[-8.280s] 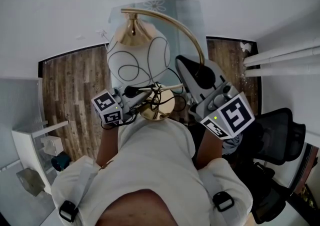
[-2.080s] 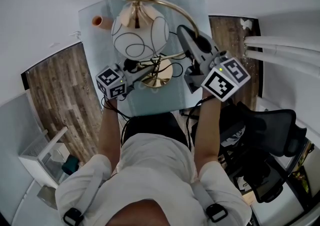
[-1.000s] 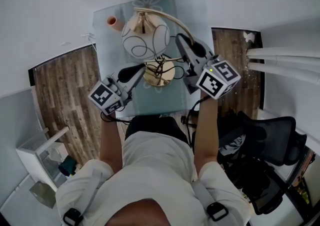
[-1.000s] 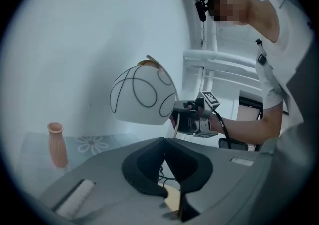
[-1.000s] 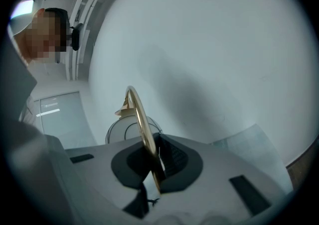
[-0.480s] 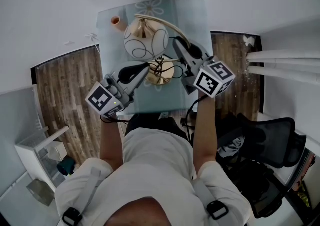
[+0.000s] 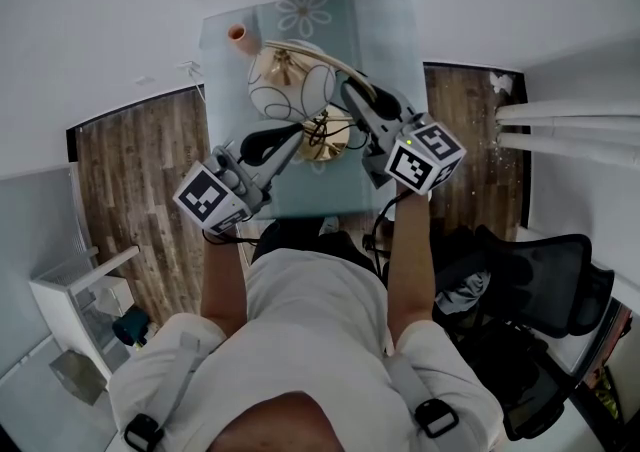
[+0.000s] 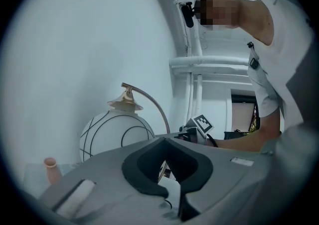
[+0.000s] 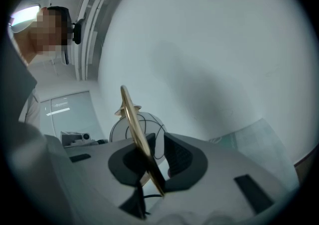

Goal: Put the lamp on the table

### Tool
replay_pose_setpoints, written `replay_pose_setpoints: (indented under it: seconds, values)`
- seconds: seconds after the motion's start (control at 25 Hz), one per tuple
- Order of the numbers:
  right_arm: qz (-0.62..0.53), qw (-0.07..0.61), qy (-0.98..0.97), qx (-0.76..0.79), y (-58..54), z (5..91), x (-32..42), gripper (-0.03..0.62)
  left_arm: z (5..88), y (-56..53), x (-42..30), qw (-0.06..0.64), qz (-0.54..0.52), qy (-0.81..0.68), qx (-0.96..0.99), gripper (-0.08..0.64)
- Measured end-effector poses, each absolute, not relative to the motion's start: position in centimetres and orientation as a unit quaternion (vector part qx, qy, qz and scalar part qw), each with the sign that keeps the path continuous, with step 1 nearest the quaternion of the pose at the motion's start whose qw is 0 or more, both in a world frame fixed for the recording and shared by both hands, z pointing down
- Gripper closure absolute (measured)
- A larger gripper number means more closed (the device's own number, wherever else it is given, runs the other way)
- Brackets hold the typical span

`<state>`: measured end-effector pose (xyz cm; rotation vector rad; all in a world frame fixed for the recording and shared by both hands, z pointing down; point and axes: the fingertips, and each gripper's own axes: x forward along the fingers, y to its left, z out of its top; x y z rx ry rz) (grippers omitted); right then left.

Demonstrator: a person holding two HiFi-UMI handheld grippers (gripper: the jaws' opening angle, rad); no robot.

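Head view: lamp (image 7: 293, 80) stands on pale glassy counter (image 7: 390, 25), brass base (image 7: 328, 140) down. Placing looks done; letting go and backing off remain. My left tongs (image 7: 292, 134) shut, empty, just beside base.

Left gripper view: round white shade (image 8: 117, 137), black looping lines, brass cap.

Right gripper view: my right tongs (image 9: 152, 142) have just been opening, now at narrow gap. Curved polished brass arm (image 9: 132, 119) between pads, unpinched.

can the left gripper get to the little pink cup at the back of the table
Probably yes. The left gripper is shut and empty, and the small pink cup stands clear to the left of the white globe lamp shade, so it could pass along that side after opening.
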<state>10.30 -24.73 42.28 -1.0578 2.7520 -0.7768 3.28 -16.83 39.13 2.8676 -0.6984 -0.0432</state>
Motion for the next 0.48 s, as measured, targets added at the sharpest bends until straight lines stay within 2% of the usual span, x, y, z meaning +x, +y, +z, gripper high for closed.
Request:
replay_pose_setpoints:
  seconds: [0.48]
  values:
    - [-0.231, 0.041, 0.919, -0.317, -21.7, 42.4, 9.3, 0.518, 38.2, -14.4, 3.2, 0.089, -0.014, -0.236, 0.967, 0.56]
